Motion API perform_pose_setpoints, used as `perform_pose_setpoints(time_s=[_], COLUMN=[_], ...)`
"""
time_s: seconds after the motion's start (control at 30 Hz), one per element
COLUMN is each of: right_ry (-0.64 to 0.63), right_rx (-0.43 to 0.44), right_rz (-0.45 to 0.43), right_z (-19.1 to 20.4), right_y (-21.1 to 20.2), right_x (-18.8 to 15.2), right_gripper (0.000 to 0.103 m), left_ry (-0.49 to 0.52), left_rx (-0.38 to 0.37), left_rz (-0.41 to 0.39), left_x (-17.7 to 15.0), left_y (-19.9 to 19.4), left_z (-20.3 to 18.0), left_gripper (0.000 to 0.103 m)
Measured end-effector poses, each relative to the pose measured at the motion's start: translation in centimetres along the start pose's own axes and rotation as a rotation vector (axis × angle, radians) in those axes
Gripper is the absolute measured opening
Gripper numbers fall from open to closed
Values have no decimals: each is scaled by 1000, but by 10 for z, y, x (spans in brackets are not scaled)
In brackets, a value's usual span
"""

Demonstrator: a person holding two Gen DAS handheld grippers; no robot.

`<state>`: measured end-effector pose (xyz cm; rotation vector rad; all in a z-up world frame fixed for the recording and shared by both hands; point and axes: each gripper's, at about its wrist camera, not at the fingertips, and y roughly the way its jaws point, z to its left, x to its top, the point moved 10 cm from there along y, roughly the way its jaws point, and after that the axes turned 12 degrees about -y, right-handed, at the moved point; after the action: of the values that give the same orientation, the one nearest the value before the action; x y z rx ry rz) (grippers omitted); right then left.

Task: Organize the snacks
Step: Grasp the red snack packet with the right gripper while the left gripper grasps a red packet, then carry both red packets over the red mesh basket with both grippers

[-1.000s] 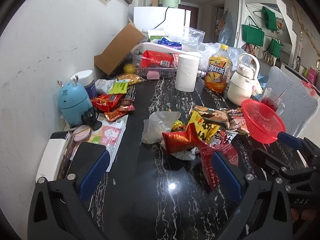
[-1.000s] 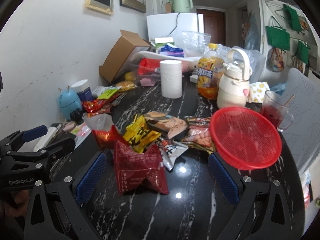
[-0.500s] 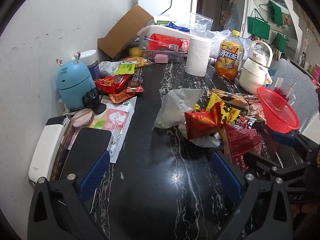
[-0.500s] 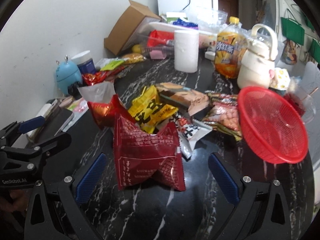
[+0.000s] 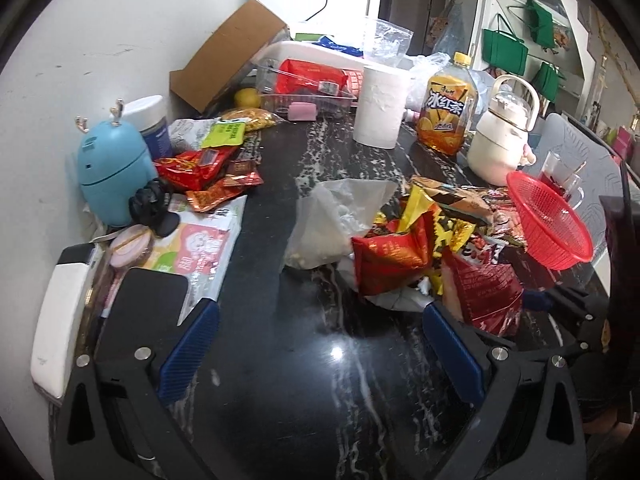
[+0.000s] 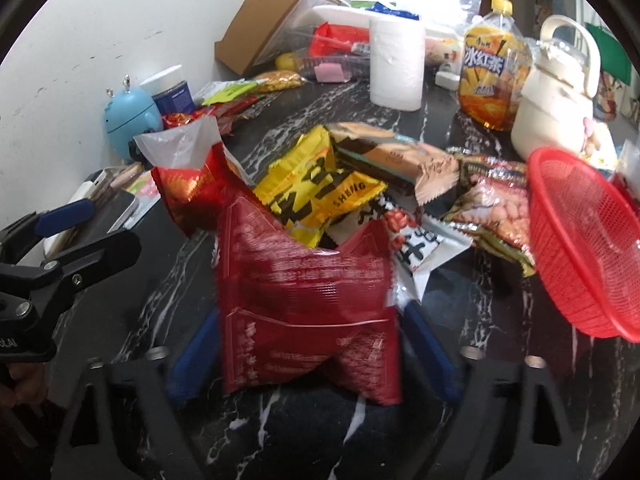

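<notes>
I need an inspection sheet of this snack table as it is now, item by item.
Surface: black marble table, glossy, crowded.
Job's things: snack pile mid-table; red packet nearest; red basket tilted beside the pile.
Clutter: paper roll, tea bottle, kettle, cardboard box.
Tools: left tool open, nothing between; right tool jaws have just been closing, pads on the red packet.
Cables: black cable at the back.
Surroundings: white wall, green bags hanging.

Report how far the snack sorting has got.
Done: nothing visibly; the red basket is empty. In hand: the right gripper, jaws just closing, straddles the dark red packet; the left gripper is open, empty. Left: the snack pile on the table.
</notes>
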<state>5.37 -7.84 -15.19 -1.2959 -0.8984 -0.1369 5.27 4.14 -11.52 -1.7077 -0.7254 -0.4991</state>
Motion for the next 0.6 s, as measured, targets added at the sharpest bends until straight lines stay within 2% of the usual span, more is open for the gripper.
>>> perform_pose_setpoints(time_s=[0.07,0.17,0.37,0.6], right_ry=[24,36,47,68], right_rx=[59,90,76,57], right_rz=[-10,-30,-77,-85], right_z=[-1,-4,-16,-30], right_y=[-3,-9,-24,-25], right_x=[-1,-1,-1,-8], right_gripper=[65,61,61,61], left_ry=[-3,-4,-9,-53], left_rx=[-21,-51,-88,-108], left_rz=[6,21,62,86], left_x=[0,0,-1,4], left_y=[1,4,17,29], left_z=[-6,-17,-37,-45], left_gripper=[103,103,102,96])
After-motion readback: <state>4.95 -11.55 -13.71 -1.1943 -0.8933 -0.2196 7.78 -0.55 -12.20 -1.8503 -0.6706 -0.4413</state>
